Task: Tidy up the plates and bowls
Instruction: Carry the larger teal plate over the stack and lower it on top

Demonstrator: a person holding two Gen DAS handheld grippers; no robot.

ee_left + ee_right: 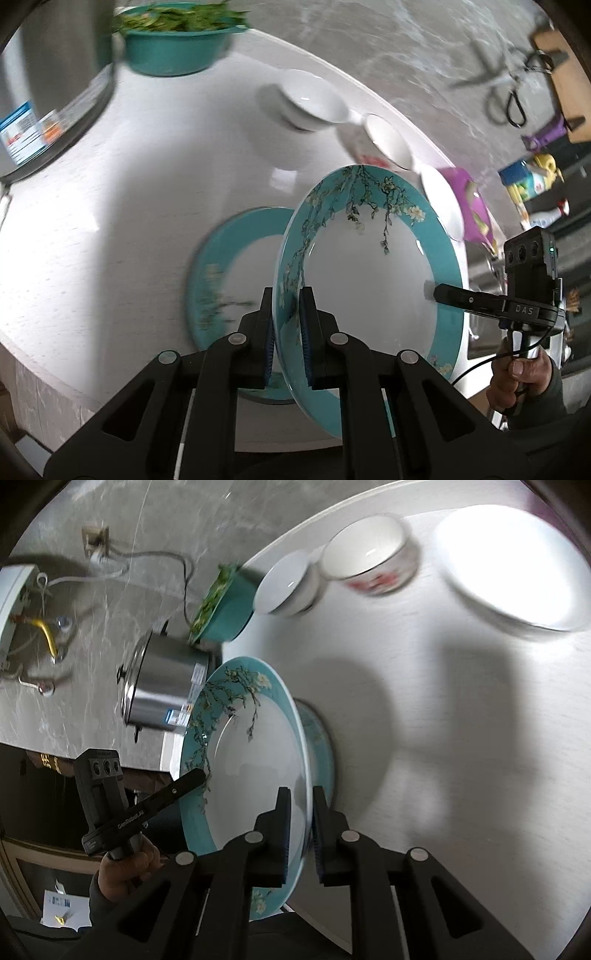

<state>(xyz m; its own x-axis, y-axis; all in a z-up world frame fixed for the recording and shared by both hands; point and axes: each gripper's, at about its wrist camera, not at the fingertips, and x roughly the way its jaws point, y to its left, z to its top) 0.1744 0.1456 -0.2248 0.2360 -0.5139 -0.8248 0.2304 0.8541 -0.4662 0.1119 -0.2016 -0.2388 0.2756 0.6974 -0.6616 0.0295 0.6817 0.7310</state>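
A teal-rimmed plate with a blossom pattern is held tilted above the white round table. My left gripper is shut on its near rim, blue pads on both faces. At the opposite rim my right gripper is shut on it too. Each gripper shows in the other's view, the right gripper and the left gripper. A second teal-rimmed plate lies flat on the table underneath, partly hidden.
Further back on the table stand a plain white bowl, a red-patterned bowl, a white plate, a teal bowl of greens and a steel pot. A hand grips the right tool.
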